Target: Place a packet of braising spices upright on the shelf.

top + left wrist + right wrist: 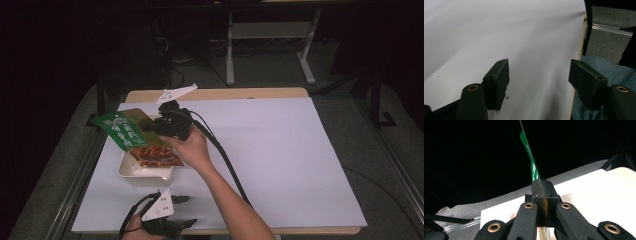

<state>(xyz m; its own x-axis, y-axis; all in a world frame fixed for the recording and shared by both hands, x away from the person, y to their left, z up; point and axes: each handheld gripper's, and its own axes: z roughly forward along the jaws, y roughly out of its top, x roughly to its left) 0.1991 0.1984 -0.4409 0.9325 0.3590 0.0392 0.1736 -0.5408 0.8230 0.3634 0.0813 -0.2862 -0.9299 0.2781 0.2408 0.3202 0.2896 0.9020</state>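
While left tool (539, 82) gapes empty, right tool (543, 195) seemingly pinches green packet (121, 128).

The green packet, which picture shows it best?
The high view: the green packet shows its printed face there, over the white tray, pinched by the right hand-held gripper. The right gripper view shows it edge-on as a thin green strip.

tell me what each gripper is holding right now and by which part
The right gripper is shut on the green snack packet, pinching its flat edge above the white tray. The left gripper is open and holds nothing.
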